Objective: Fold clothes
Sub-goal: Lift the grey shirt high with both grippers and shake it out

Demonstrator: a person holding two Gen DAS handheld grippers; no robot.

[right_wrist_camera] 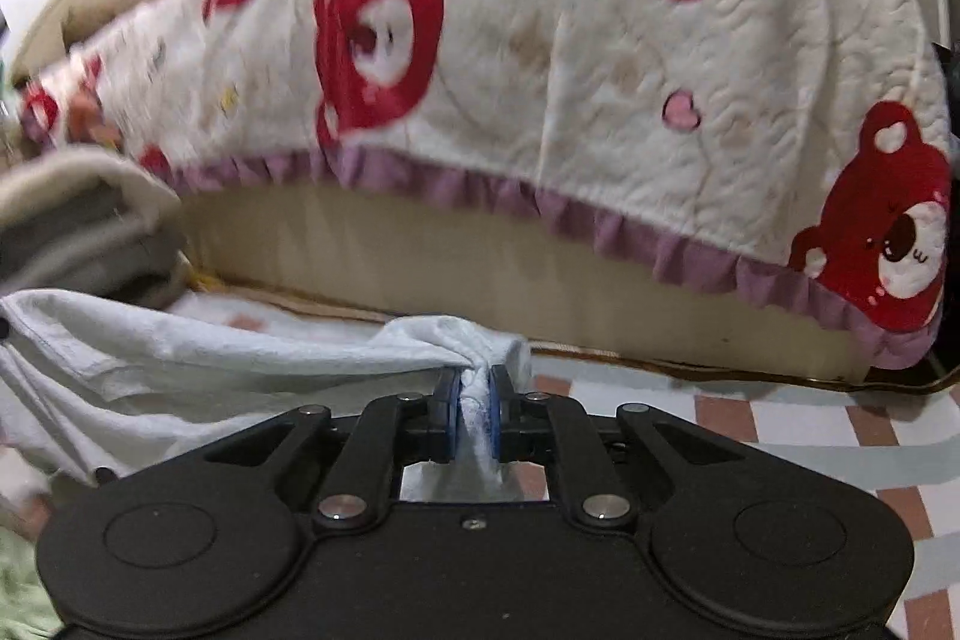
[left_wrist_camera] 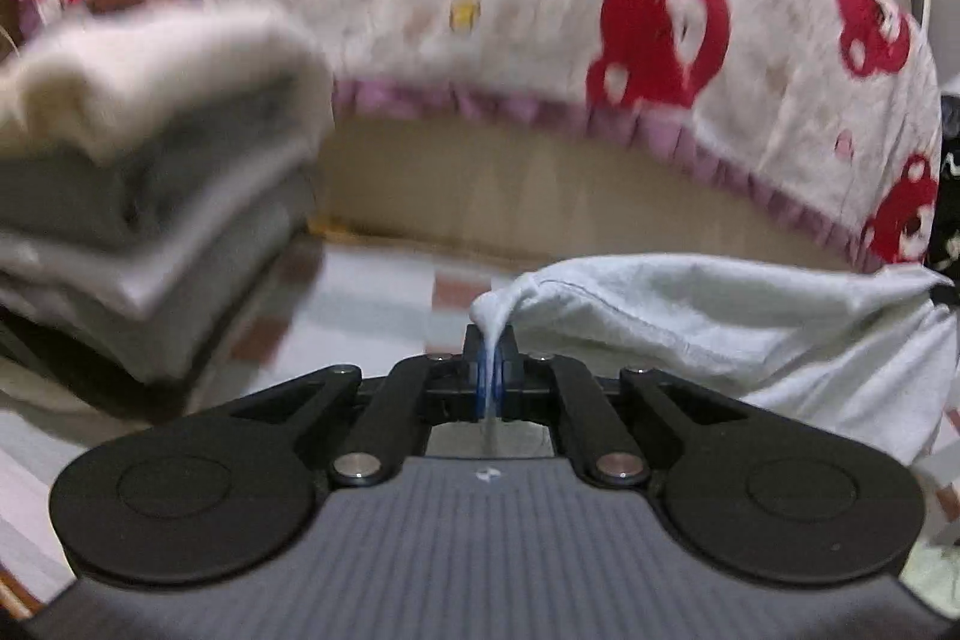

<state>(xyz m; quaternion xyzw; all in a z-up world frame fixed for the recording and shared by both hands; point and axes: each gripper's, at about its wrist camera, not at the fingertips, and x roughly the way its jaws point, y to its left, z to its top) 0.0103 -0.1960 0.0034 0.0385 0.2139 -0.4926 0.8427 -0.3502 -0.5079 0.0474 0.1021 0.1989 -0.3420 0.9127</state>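
A pale white garment [left_wrist_camera: 720,322] hangs stretched between my two grippers above the checked surface. My left gripper [left_wrist_camera: 492,340] is shut on one bunched corner of it, and the cloth runs off to the right. In the right wrist view the same garment [right_wrist_camera: 180,358] runs off to the left, and my right gripper [right_wrist_camera: 475,388] is shut on its other bunched corner. A stack of folded grey and cream clothes [left_wrist_camera: 144,172] sits at the left; it also shows in the right wrist view [right_wrist_camera: 78,226].
A sofa with a white quilted cover printed with red bears and a purple frill [left_wrist_camera: 600,40] stands straight ahead, also in the right wrist view [right_wrist_camera: 540,70]. A checked white and red-brown mat [right_wrist_camera: 780,436] lies below. Green cloth [right_wrist_camera: 18,580] lies at the lower left.
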